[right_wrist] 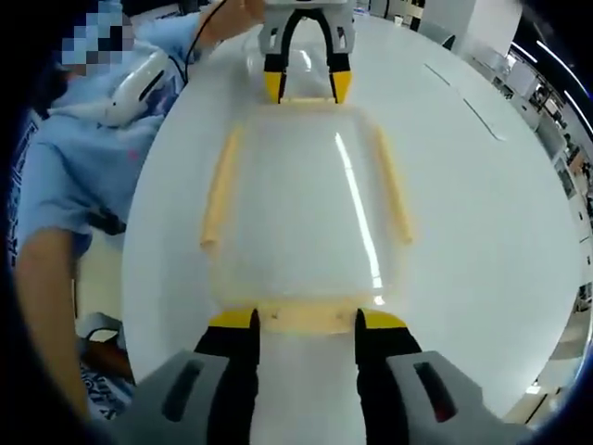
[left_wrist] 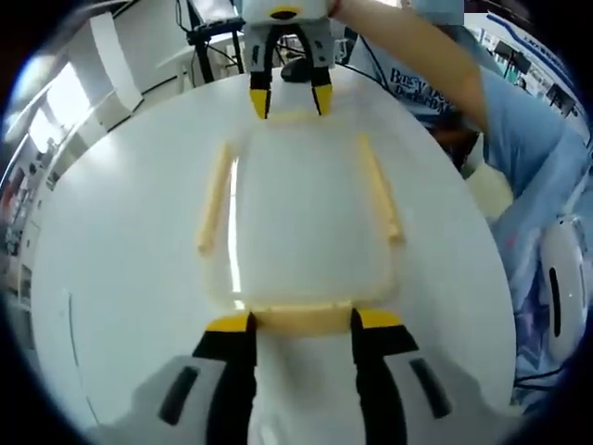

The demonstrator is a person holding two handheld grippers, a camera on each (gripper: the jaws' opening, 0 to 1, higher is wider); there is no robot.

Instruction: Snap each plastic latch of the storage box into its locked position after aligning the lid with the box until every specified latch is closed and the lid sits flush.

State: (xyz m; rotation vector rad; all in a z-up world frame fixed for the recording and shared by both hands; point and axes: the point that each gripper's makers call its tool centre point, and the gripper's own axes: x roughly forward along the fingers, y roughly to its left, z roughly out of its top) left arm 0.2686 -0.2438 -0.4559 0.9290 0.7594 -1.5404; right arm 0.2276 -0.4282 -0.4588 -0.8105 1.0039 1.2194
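Two grippers, left gripper point(left_wrist: 302, 321) and right gripper point(right_wrist: 306, 320), are straddling end latches point(left_wrist: 301, 322) of the box point(left_wrist: 301, 218) on the table point(left_wrist: 111, 241), jaws apart; uneven pressing risks skewing the lid point(right_wrist: 301, 199).

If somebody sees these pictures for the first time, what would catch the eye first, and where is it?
The clear storage box with its pale yellow latches lies in the middle of the round white table. The left hand-held gripper stands open at one end latch, and the right hand-held gripper stands open at the opposite end latch, so they face each other. A person in a light blue shirt stands beside the table.
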